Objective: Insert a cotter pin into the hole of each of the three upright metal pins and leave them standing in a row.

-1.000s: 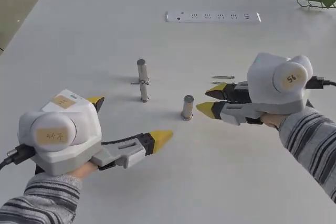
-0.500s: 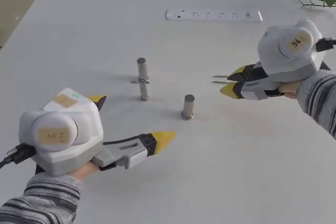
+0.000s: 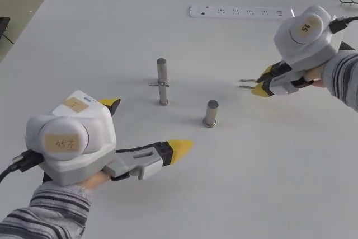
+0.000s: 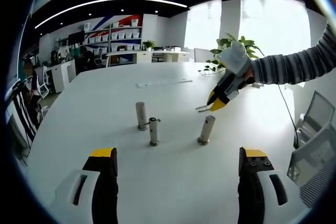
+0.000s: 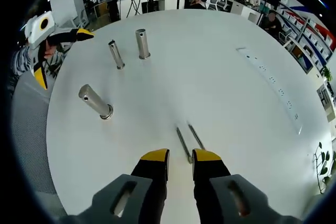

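Three pins (image 4: 153, 131), white table (image 3: 251, 183) (office behind); left gripper (image 4: 176, 153) jaws wide, right gripper's (image 5: 180, 156) maybe pinching cotter pin (image 5: 182, 141).

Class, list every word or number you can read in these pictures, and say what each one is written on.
"55", probably: handwritten sticker on the right hand-held gripper.
"55" plus a blurred mark: round sticker on the left hand-held gripper.
Top sticker on that left one: too blurred to read.
Power strip: no legible text.
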